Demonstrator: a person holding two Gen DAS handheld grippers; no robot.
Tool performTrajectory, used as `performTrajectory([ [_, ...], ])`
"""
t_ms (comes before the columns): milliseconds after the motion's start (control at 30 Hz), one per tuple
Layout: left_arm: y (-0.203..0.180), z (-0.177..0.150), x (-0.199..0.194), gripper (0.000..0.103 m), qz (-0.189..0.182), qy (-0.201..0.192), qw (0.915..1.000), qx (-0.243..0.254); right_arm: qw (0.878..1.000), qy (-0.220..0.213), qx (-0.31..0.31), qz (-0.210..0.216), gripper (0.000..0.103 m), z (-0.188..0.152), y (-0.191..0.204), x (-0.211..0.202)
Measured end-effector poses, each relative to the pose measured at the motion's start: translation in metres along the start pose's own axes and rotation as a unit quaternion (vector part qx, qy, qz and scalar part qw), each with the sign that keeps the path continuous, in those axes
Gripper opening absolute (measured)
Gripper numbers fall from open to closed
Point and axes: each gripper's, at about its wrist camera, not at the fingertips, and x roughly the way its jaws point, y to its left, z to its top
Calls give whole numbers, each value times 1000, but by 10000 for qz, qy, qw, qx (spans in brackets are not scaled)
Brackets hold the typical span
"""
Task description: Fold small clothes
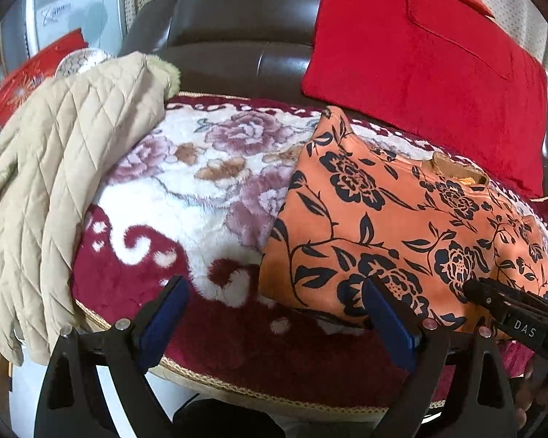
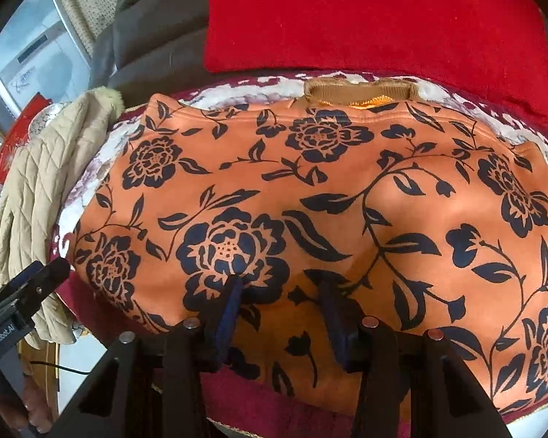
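Observation:
An orange top with a black flower print (image 1: 394, 226) lies flat on a plush floral seat cover (image 1: 186, 189), tan collar at the far side. It fills the right wrist view (image 2: 310, 197). My left gripper (image 1: 274, 292) is open and empty at the top's near left edge, its right finger over the hem. My right gripper (image 2: 279, 284) is open, its fingers resting on the top's near part with cloth between them. Its tip shows in the left wrist view (image 1: 482, 288). The left gripper shows at the left of the right wrist view (image 2: 36, 273).
A beige quilted jacket (image 1: 54, 168) hangs over the seat's left side. A red cushion (image 1: 427, 58) leans against the dark leather backrest (image 1: 237, 29) behind the top. A red bag (image 1: 29, 76) and a white appliance (image 1: 73, 7) stand far left.

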Motion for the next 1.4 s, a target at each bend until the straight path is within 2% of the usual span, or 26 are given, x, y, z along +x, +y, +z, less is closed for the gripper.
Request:
performTrajectory([
  [167, -4, 2, -3, 96, 65, -60, 9999, 91, 9997, -221, -36, 66, 49, -6, -1, -2],
  [633, -10, -2, -3, 96, 254, -17, 9992, 294, 9995, -290, -77, 113, 49, -5, -2, -1],
  [1100, -37, -11, 0, 96, 353, 124, 9967, 722, 9991, -344, -187, 145, 49, -7, -3, -4],
  [1400, -45, -12, 0, 96, 473, 149, 9956, 793, 9988, -382, -276, 150, 49, -9, -3, -7],
])
